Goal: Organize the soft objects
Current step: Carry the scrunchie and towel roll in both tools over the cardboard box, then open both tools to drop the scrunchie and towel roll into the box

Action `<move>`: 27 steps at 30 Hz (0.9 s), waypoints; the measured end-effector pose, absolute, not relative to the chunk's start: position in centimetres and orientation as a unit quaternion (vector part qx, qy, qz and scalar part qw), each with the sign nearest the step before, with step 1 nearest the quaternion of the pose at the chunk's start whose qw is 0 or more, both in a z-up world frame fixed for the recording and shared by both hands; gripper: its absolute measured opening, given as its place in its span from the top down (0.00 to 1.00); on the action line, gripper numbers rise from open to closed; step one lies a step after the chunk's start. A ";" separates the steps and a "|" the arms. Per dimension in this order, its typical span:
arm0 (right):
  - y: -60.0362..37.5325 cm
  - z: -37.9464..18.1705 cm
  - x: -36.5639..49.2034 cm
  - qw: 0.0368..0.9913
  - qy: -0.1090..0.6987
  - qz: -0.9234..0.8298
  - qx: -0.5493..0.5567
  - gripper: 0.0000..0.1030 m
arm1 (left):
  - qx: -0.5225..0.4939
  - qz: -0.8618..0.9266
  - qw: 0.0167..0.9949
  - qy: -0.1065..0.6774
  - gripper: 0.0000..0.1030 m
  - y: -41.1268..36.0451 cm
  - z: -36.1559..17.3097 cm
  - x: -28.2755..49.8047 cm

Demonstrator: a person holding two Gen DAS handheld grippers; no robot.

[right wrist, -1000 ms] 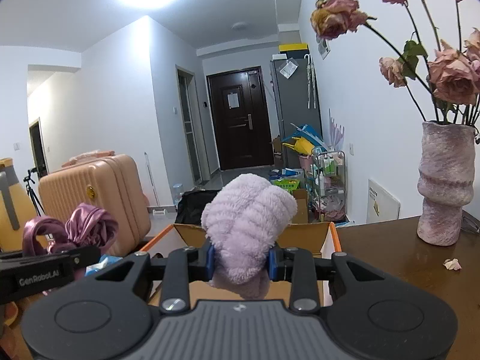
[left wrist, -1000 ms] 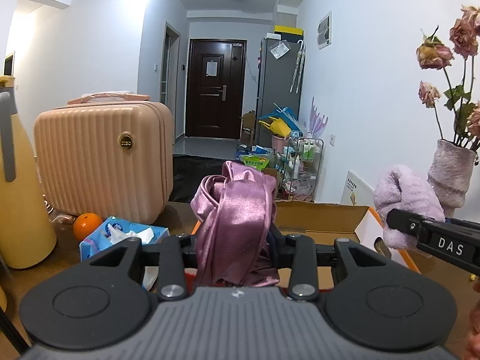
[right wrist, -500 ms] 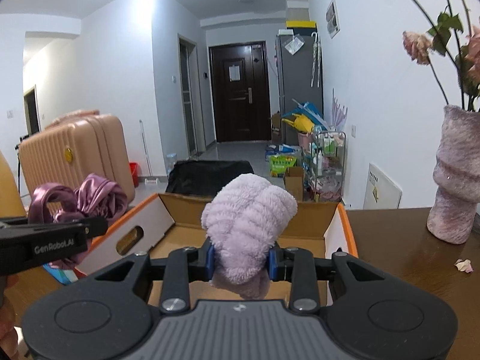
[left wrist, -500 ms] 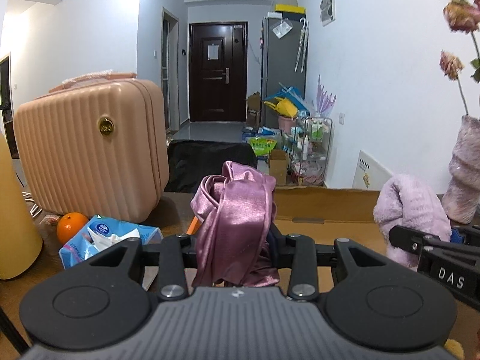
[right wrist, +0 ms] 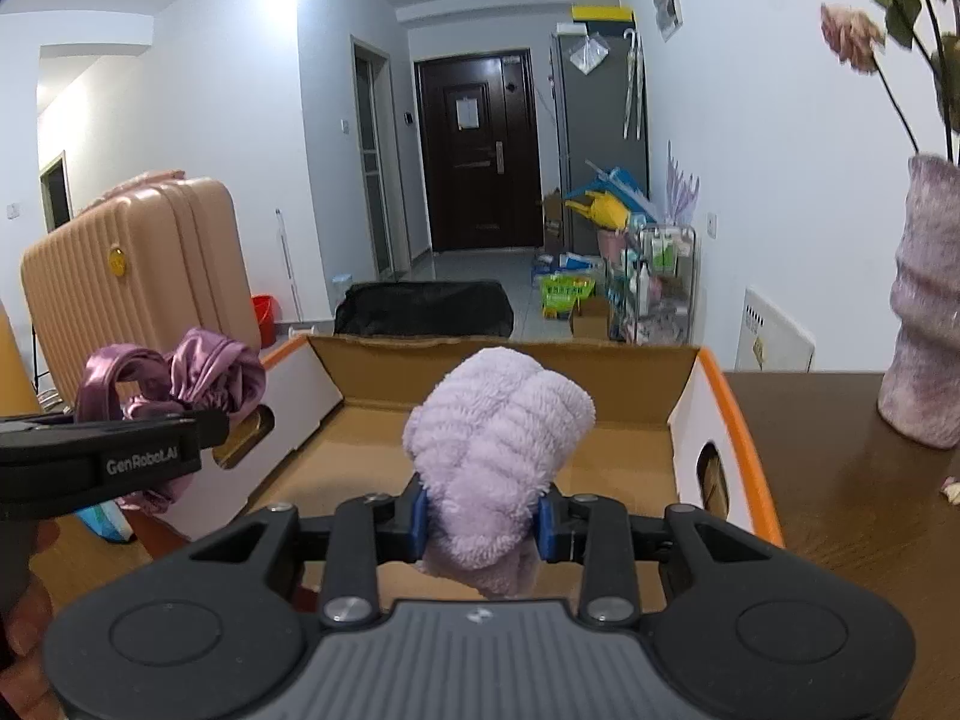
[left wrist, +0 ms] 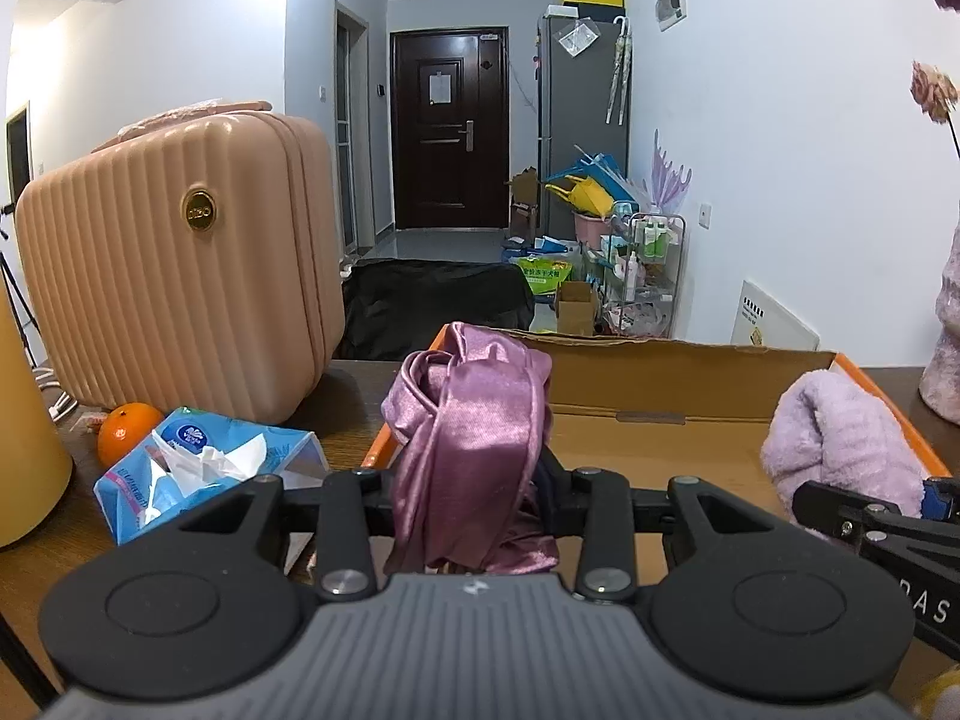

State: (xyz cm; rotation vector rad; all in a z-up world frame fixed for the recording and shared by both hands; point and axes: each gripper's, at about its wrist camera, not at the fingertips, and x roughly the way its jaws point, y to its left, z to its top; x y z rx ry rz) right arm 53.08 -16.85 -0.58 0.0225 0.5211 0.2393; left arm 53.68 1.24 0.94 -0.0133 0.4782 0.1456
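My left gripper (left wrist: 474, 498) is shut on a bunched purple satin cloth (left wrist: 474, 432), held over the left edge of an open cardboard box (left wrist: 672, 384) with orange-trimmed flaps. In the right wrist view the same satin cloth (right wrist: 198, 372) shows at the left, with the left gripper (right wrist: 180, 426) beside the box's left wall. My right gripper (right wrist: 480, 516) is shut on a fluffy lilac towel (right wrist: 498, 444), held above the box (right wrist: 504, 360) interior. That lilac towel (left wrist: 840, 438) appears at the right in the left wrist view, pinched by the right gripper (left wrist: 864, 507).
A pink ribbed suitcase (left wrist: 180, 264) stands on the wooden table (left wrist: 54, 546) at the left, with an orange (left wrist: 126, 426) and a blue tissue pack (left wrist: 198, 468) in front of it. A fuzzy vase (right wrist: 930, 312) with dried roses stands right of the box.
Both grippers have moved forward and sunk toward the box, keeping hold of their cloths. The box interior now shows larger in both views.
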 end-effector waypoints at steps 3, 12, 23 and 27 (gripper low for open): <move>-16.8 -0.9 53.3 0.958 0.263 0.114 0.013 0.69 | 0.006 0.074 0.970 0.231 0.63 0.9 0.4 54.0; -16.7 -1.4 53.9 0.954 0.283 0.096 0.017 0.68 | 0.025 0.076 0.970 0.230 0.63 0.3 -0.7 54.2; -16.6 -1.5 54.3 0.953 0.290 0.086 0.013 0.47 | 0.011 0.079 0.970 0.229 0.24 0.8 -0.8 54.2; -16.9 -1.4 54.4 0.956 0.285 0.074 0.017 0.21 | 0.013 0.094 0.973 0.211 0.01 1.0 -0.5 53.6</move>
